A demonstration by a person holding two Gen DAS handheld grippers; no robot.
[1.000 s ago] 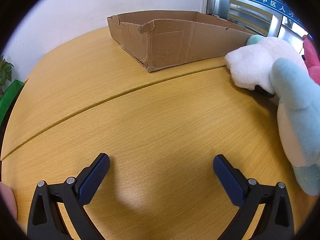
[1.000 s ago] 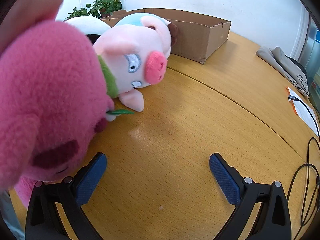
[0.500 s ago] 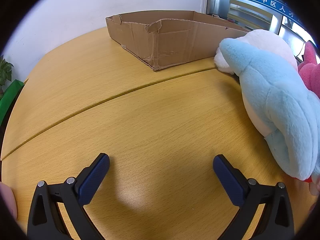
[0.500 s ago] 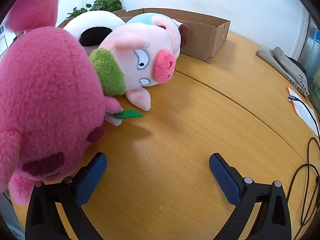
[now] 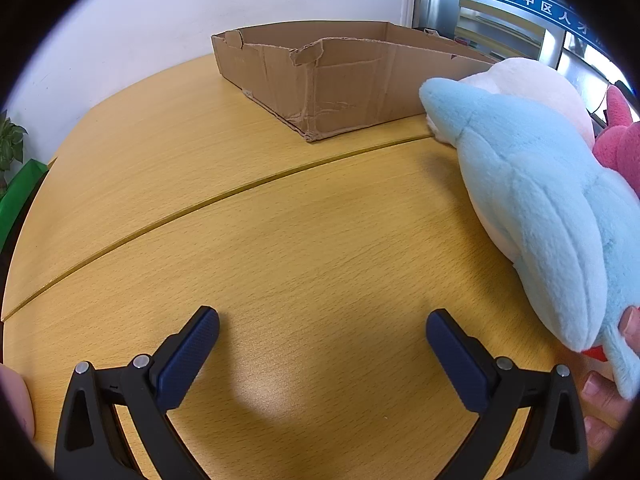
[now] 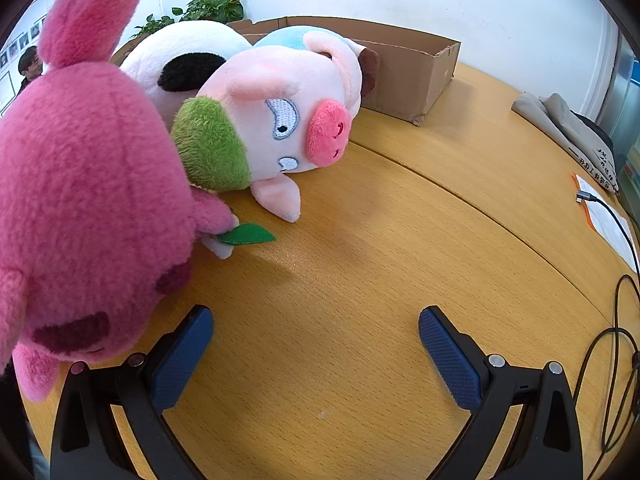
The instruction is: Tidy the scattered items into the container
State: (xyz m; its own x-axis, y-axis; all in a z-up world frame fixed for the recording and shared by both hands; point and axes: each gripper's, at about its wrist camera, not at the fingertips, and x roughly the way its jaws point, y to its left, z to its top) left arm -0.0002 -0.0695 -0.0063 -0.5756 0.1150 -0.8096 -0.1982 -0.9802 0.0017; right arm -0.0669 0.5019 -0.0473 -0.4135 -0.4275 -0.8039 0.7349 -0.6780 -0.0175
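Observation:
A shallow cardboard box stands at the back of the wooden table; it also shows in the right wrist view. A pale blue plush lies at the right of the left wrist view, with a bare hand at its lower end. In the right wrist view a pink pig plush, a white plush with a black patch and a big pink plush lie at the left. My left gripper and right gripper are open and empty over bare table.
A grey folded cloth, a paper sheet and black cables lie at the table's right side. A potted plant stands behind the box. A seam crosses the tabletop.
The pale blue plush has been swung leftward and laid down over the white one. The big pink plush has been lowered and tilted, uncovering the pig. Both grippers stay still.

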